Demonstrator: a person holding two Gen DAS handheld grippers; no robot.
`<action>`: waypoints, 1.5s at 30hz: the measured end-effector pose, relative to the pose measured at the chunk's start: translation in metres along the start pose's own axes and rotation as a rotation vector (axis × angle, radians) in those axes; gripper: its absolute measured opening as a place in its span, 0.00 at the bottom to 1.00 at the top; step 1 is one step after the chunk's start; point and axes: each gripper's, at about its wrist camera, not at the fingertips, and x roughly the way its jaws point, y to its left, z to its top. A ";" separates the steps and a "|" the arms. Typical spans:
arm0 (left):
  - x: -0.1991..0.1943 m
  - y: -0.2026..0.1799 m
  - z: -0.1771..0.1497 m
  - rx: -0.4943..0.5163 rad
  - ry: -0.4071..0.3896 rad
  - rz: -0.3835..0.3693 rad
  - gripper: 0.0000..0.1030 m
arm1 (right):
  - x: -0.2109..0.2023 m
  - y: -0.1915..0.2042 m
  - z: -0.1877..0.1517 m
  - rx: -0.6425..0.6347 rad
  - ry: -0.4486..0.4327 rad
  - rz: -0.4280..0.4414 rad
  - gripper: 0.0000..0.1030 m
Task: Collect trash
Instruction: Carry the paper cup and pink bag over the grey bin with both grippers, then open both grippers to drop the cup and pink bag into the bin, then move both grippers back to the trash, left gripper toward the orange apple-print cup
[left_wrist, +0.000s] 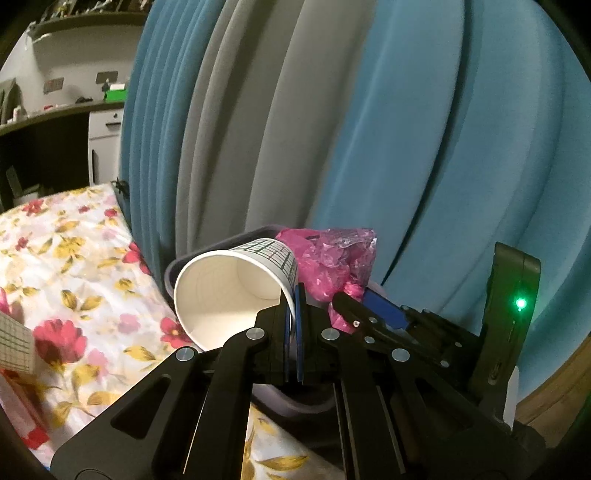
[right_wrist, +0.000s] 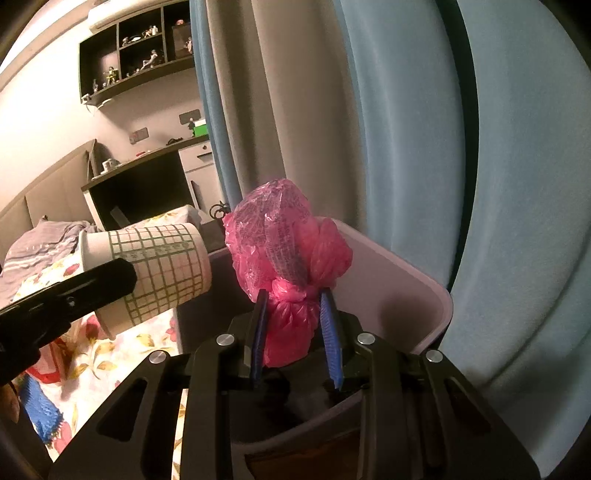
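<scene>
My left gripper (left_wrist: 293, 306) is shut on the rim of a white paper cup (left_wrist: 229, 291) with a green grid print, held on its side above the bed edge beside the bin; the cup also shows in the right wrist view (right_wrist: 159, 269). My right gripper (right_wrist: 293, 306) is shut on the knotted neck of a pink plastic bag (right_wrist: 284, 243), held over the open lilac waste bin (right_wrist: 406, 280). The bag also shows in the left wrist view (left_wrist: 332, 262), with the bin's rim (left_wrist: 207, 251) behind the cup.
A bed with a floral sheet (left_wrist: 74, 266) lies to the left of the bin. Blue and grey curtains (left_wrist: 406, 129) hang right behind the bin. A dark desk (right_wrist: 140, 184) and wall shelves (right_wrist: 136, 48) stand farther back.
</scene>
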 end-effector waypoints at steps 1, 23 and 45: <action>0.003 0.001 0.000 -0.002 0.006 -0.003 0.02 | 0.002 0.002 0.001 0.001 0.003 -0.002 0.28; 0.049 0.012 -0.005 -0.102 0.104 -0.085 0.02 | 0.027 -0.006 0.001 0.003 0.049 -0.025 0.29; 0.006 0.033 -0.013 -0.137 0.034 0.072 0.83 | -0.008 -0.013 -0.006 -0.008 -0.052 -0.118 0.64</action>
